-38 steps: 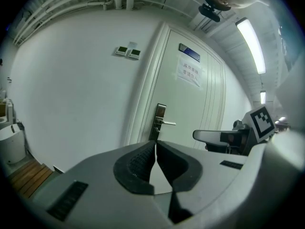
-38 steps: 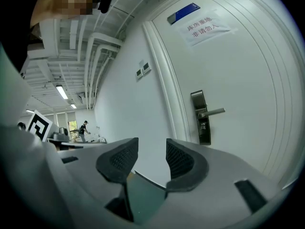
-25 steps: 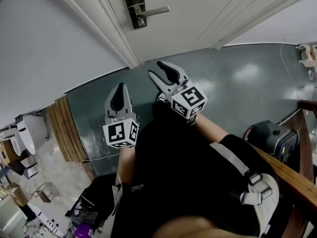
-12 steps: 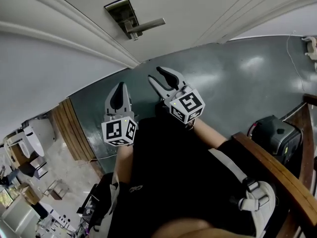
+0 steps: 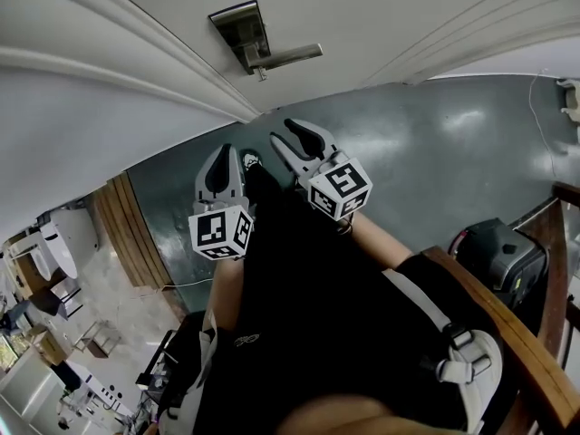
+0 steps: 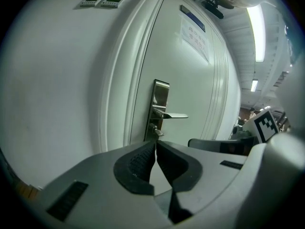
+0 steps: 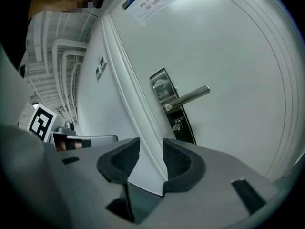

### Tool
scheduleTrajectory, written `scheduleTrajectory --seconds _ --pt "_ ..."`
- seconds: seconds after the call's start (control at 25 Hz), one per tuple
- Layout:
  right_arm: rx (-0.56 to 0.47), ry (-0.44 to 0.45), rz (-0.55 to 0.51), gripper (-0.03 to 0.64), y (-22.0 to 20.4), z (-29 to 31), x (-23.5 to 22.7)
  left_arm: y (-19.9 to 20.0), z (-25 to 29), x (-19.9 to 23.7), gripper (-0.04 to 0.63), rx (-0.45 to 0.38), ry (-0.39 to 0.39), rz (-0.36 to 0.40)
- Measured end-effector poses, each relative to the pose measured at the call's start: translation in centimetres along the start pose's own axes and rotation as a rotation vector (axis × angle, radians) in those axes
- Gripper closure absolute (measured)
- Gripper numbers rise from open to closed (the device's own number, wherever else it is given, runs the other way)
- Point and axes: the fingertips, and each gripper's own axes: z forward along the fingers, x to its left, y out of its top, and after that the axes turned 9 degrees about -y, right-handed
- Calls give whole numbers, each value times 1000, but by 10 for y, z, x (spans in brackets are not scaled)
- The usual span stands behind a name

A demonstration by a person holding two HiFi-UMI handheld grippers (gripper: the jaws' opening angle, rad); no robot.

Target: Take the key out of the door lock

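Observation:
A white door (image 5: 362,16) carries a steel lock plate (image 5: 237,24) with a lever handle (image 5: 288,57). A small key (image 5: 260,73) sticks out of the lock just under the handle, also seen as the key (image 7: 177,125) and the key (image 6: 156,132). My left gripper (image 5: 220,156) is held low, well short of the door; the left gripper (image 6: 156,144) has its pads touching, with nothing in them. My right gripper (image 5: 285,132) is beside it, nearer the lock. The right gripper (image 7: 151,144) has a gap between its pads, its jaws are closing, and nothing is between them.
The door frame (image 5: 172,57) and a white wall (image 5: 72,125) lie left of the lock. On the grey-green floor (image 5: 435,152) are a black case (image 5: 494,252) at the right and wooden planks (image 5: 127,234) at the left. A wooden rail (image 5: 507,324) runs along my right side.
The head camera has swung, so the lock plate and handle sit slightly differently in view. A dark leg and shoe have come forward between the grippers. Both grippers stay about where they were.

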Motion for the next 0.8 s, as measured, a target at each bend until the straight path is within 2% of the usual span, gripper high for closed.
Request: scheduleTrajectory --seconds 0.12,0.4,0.6,0.8 --pt "8 -14 36 454 0 14 -6 3 13 9 566 -3 -25 -2" --pt "4 -47 309 448 2 51 -30 11 49 32 566 14 -114 0" --pt "-31 -61 480 445 4 73 -43 3 68 52 566 61 -139 -17" --pt "-79 -54 624 428 5 87 -53 -4 81 53 566 85 -175 -46"
